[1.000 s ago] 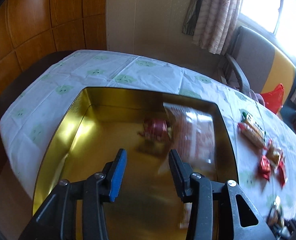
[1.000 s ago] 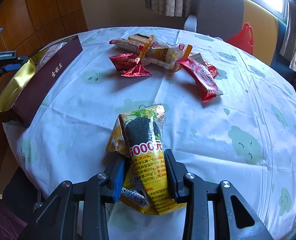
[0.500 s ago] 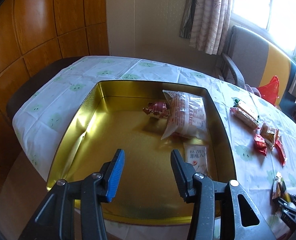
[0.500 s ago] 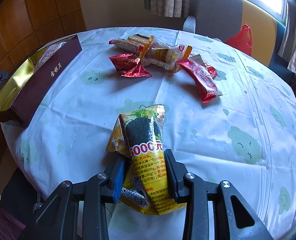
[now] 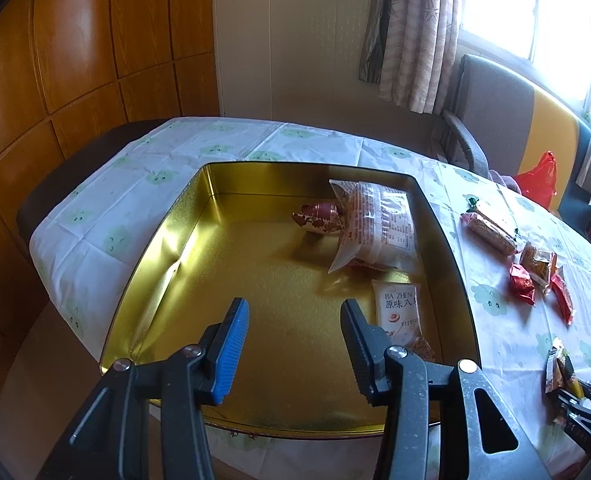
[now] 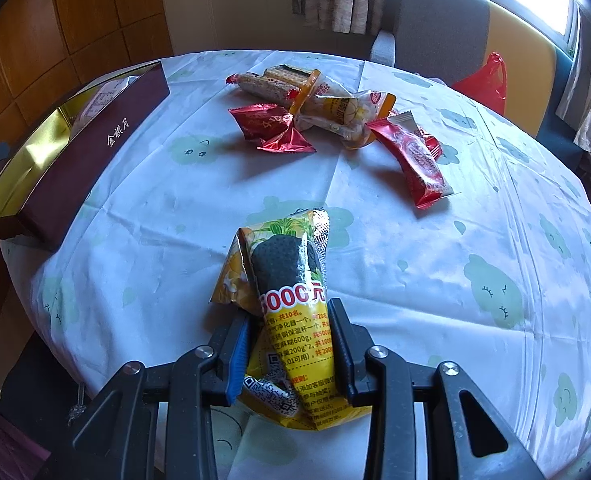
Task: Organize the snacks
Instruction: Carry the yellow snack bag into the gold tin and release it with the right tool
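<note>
Packet, yellow crinkled foil (image 6: pixel 291 312), sits clamped lengthwise in my right gripper (image 6: pixel 291 344); gold rectangular tin (image 6: pixel 27 152) lies far left of it, under my empty, parted left gripper (image 5: pixel 293 332).

Glossy gold metal tin (image 5: pixel 199 216), crinkly shiny plastic snack wrappers (image 6: pixel 271 120), smooth printed tablecloth (image 6: pixel 415 280), polished wood panelling (image 5: pixel 75 60).

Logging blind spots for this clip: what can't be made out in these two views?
- Left wrist view: the lower end of the white packet in the gold tin is hidden behind the left gripper.
- Left wrist view: the right gripper is cut off by the edge, too small to read.
- Right wrist view: the yellow snack packet has its rear end covered by the right gripper; the tin's contents sit behind its maroon wall.
</note>
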